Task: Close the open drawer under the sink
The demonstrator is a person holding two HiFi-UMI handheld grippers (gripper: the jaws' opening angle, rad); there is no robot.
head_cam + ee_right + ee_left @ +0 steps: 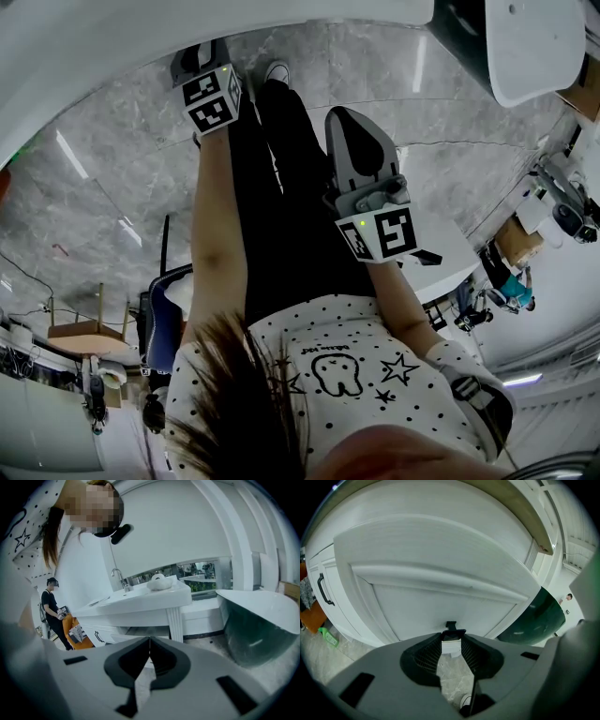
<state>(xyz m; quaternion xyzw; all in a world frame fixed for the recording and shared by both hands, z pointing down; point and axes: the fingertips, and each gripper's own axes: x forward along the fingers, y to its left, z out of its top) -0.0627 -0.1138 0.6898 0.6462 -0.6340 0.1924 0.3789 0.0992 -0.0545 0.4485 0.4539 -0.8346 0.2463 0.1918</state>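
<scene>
In the left gripper view a large white panelled drawer front [440,564] fills the picture. A small black handle [451,626] sticks out of it, right at the tips of my left gripper [451,641]. The jaws stand a narrow gap apart and seem closed on that handle. In the head view the left gripper [202,58] reaches forward to the white cabinet edge. My right gripper [150,641] is shut and empty, and hangs beside my leg in the head view [354,120]. The right gripper view shows the white sink [140,599] with a pulled-out drawer [140,632] under it.
A dark green tub with a white rim [255,620] stands right of the sink and shows again in the left gripper view [534,618]. Another cabinet door with a black handle [321,590] is at the left. A second person [54,611] stands by an orange object [75,632]. The floor [94,206] is grey marble.
</scene>
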